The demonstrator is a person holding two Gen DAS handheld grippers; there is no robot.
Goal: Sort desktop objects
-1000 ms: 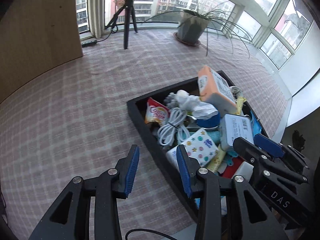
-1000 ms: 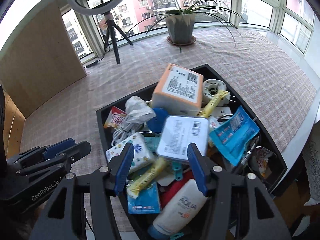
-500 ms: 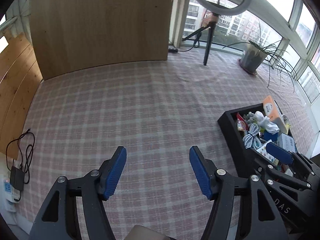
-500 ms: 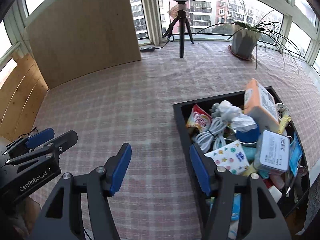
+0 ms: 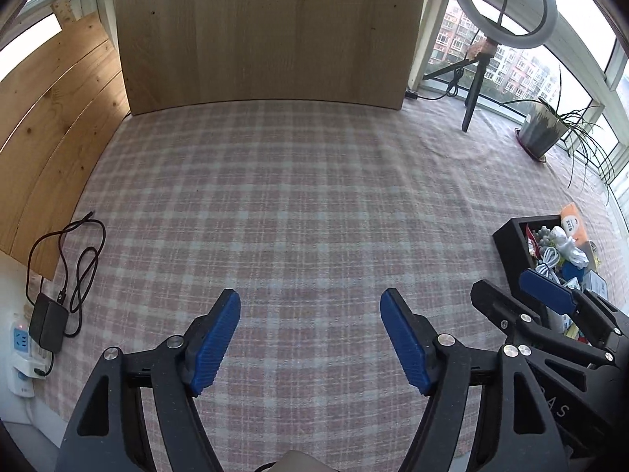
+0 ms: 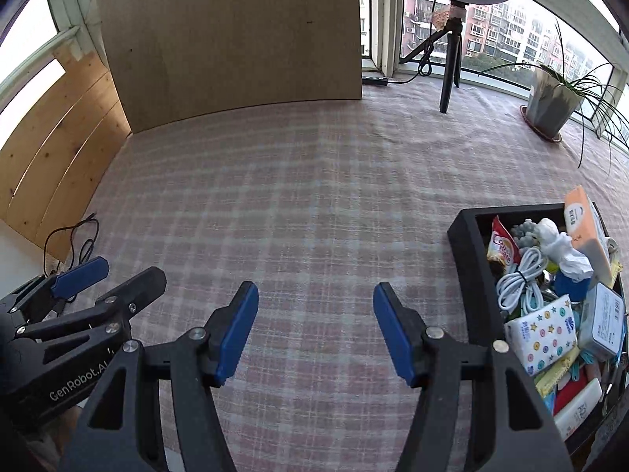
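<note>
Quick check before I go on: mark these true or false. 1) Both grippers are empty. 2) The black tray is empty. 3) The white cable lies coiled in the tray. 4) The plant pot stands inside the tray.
1) True: the left gripper and the right gripper both stand open over bare checked cloth.
2) False: the black tray is crowded with things.
3) True: the white cable is coiled there.
4) False: the plant pot stands on the cloth by the window.

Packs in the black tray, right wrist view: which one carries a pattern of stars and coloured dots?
The white tissue pack at the black tray's near side. The orange pack and the grey-lidded box are unpatterned.
</note>
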